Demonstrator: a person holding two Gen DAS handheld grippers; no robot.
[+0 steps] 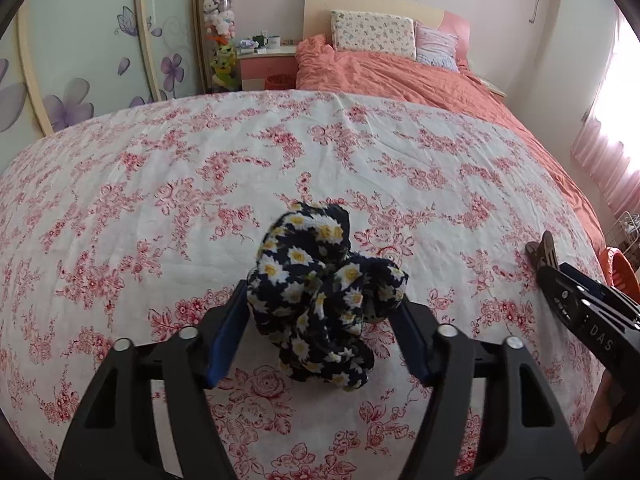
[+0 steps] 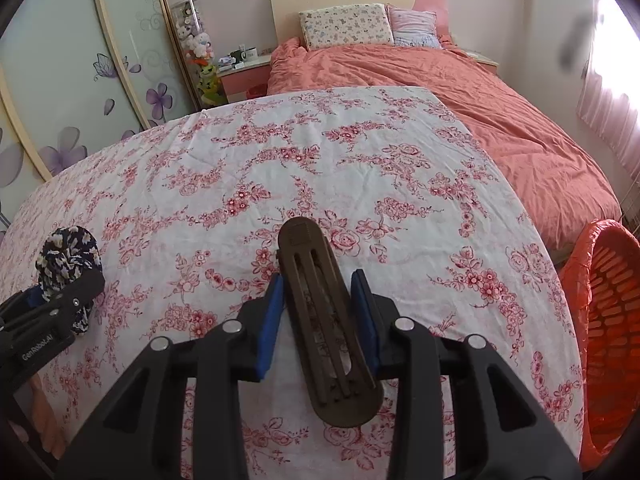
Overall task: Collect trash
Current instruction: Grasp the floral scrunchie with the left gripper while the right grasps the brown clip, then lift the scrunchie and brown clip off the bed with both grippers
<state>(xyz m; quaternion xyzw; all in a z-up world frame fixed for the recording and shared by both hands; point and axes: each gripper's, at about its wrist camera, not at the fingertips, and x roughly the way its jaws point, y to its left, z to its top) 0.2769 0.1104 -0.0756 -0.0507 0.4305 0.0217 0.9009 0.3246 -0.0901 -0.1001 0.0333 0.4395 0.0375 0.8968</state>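
Note:
A dark blue scrunchie with daisy print (image 1: 320,296) sits between the blue pads of my left gripper (image 1: 322,300), which is shut on it just above the floral tablecloth (image 1: 200,184). In the right wrist view the scrunchie (image 2: 64,252) shows at the far left, in front of the left gripper (image 2: 60,292). My right gripper (image 2: 318,280) is shut on a long brown hair clip (image 2: 320,320) that points away from me. The clip's tip (image 1: 540,248) also pokes out of the right gripper at the right edge of the left wrist view.
An orange mesh basket (image 2: 612,320) lined with an orange bag stands off the table's right edge. Beyond the table is a bed with an orange duvet (image 2: 460,92) and pillows. A wardrobe with flower decals (image 1: 80,80) lines the left wall.

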